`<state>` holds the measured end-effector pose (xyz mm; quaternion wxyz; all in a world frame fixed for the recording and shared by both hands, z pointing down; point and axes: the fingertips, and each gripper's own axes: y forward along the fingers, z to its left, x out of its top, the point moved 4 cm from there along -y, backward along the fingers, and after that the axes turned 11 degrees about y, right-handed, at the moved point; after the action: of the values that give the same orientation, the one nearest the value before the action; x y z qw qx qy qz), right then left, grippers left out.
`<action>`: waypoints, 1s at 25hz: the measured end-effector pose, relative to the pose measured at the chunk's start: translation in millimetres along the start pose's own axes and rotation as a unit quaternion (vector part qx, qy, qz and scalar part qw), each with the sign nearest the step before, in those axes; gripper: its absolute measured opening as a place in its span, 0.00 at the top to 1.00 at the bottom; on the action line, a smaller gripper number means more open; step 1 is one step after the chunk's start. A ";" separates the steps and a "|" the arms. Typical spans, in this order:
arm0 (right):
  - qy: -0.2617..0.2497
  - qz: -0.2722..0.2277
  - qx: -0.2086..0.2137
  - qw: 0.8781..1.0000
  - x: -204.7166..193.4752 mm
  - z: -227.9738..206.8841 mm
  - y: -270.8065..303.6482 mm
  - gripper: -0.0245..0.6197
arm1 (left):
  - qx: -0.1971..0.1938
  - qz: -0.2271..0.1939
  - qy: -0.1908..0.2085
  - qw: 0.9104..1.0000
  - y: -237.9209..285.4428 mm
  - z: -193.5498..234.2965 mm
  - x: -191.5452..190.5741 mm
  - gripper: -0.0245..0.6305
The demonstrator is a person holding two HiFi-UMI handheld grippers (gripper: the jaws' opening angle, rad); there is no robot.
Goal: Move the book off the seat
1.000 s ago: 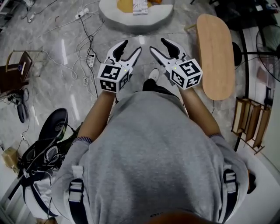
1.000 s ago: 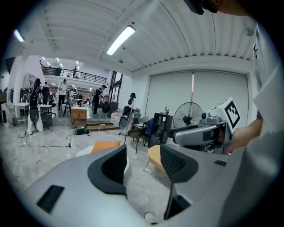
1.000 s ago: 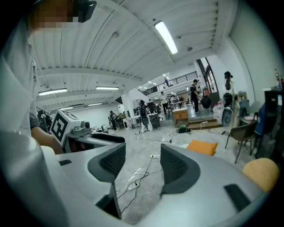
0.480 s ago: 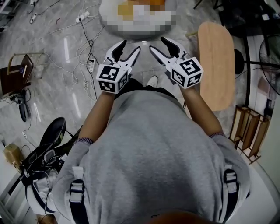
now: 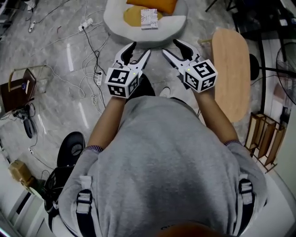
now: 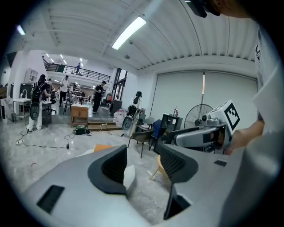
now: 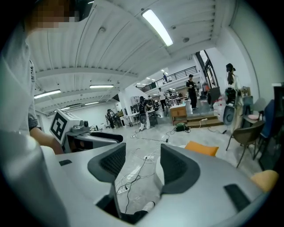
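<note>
Book (image 5: 149,12), its cover print too small to read, lies on the white seat (image 5: 113,23) beside an orange cushion (image 5: 159,4). Right of the seat stands an oval wooden table (image 5: 230,74). Just short of the seat hover the left gripper (image 5: 140,50) and right gripper (image 5: 171,46), jaws spread with nothing between them.

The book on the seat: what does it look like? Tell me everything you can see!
The book is small and pale, with dark print too tiny to read. It looks closed and lies flat on the orange cushion of the round white seat. Nothing grips it: the left gripper and right gripper are open and short of the seat.
</note>
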<state>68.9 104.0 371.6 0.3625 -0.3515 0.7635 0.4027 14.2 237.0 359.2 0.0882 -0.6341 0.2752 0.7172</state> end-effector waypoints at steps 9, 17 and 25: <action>0.016 0.004 -0.041 0.999 60.2 -27.4 99.7 0.56 | -0.048 0.011 0.021 0.999 57.7 110.4 21.0 0.58; 0.038 0.008 -0.083 0.996 83.1 -46.0 160.2 0.55 | -0.102 0.021 0.005 0.995 100.4 176.3 24.4 0.58; 0.057 0.026 -0.097 0.993 91.1 -87.7 191.4 0.54 | -0.120 0.033 0.008 0.992 147.4 205.9 24.3 0.59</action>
<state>-158.0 87.5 400.5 0.2717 -0.3874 0.7495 0.4630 -237.6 213.1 386.8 -0.0149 -0.6364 0.2086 0.7425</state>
